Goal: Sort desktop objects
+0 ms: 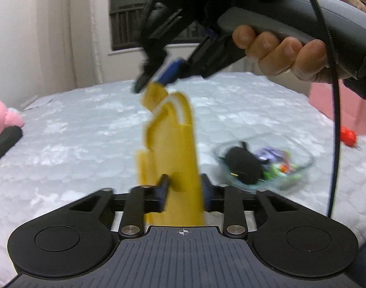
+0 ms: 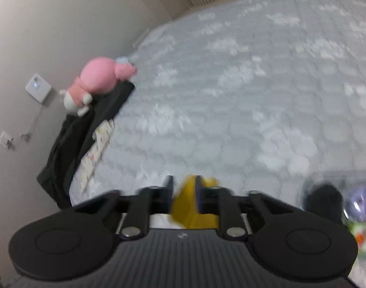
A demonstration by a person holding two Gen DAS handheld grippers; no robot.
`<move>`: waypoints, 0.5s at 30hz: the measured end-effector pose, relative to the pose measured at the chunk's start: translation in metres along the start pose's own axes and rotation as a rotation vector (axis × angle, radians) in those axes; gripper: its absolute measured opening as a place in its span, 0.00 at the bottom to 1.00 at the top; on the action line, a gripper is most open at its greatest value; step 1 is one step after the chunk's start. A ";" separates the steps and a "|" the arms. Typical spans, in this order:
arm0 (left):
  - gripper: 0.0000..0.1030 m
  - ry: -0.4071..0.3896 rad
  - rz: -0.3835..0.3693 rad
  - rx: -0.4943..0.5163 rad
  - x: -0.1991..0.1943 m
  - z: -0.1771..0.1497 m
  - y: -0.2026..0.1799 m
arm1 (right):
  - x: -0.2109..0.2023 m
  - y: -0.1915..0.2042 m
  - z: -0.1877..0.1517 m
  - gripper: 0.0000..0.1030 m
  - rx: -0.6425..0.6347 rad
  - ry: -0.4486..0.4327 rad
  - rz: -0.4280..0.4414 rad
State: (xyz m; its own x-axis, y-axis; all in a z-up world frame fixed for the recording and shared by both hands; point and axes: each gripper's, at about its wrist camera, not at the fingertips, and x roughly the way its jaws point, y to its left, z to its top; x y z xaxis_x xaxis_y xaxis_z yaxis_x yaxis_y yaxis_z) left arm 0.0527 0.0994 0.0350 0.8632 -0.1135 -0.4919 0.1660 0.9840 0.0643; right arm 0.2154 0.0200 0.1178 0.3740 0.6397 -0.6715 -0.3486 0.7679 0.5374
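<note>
**Yellow piece held between both grippers, mid-air**

Your left gripper [image 1: 184, 187] pinches the lower end of the flat yellow plastic cut-out [image 1: 171, 148]; your right gripper [image 1: 156, 79], closed narrow, grips its top edge. Clear glass dish of small items [image 1: 305, 165] sits ahead-right of the left gripper. Risk: opposing pulls could bend the piece or slip it out, judging by the motion blur
</note>
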 end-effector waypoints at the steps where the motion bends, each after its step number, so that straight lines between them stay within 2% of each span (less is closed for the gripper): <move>1: 0.17 0.000 0.017 -0.016 0.002 0.002 0.010 | 0.004 0.004 0.006 0.08 0.003 -0.010 0.011; 3: 0.19 0.009 0.025 -0.088 0.009 0.005 0.039 | 0.005 0.009 0.006 0.15 -0.017 -0.049 0.024; 8: 0.25 0.062 0.043 -0.381 0.022 -0.010 0.125 | 0.009 0.020 0.005 0.40 -0.071 -0.145 0.056; 9: 0.26 0.077 0.036 -0.446 0.026 -0.016 0.142 | 0.011 0.019 -0.002 0.41 -0.096 -0.153 0.043; 11: 0.28 0.106 0.013 -0.585 0.030 -0.031 0.175 | 0.023 0.008 -0.021 0.41 -0.110 -0.110 0.041; 13: 0.29 0.134 -0.025 -0.711 0.033 -0.050 0.202 | 0.034 -0.003 -0.041 0.47 -0.117 -0.064 0.042; 15: 0.30 0.170 -0.034 -0.785 0.036 -0.068 0.217 | 0.047 -0.022 -0.065 0.49 -0.028 0.020 0.100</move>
State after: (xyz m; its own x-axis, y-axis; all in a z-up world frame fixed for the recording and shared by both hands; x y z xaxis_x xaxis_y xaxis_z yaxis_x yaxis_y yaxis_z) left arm 0.0873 0.3180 -0.0273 0.7687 -0.1853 -0.6122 -0.2469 0.7970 -0.5513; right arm 0.1849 0.0312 0.0411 0.3188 0.7125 -0.6251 -0.4071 0.6985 0.5885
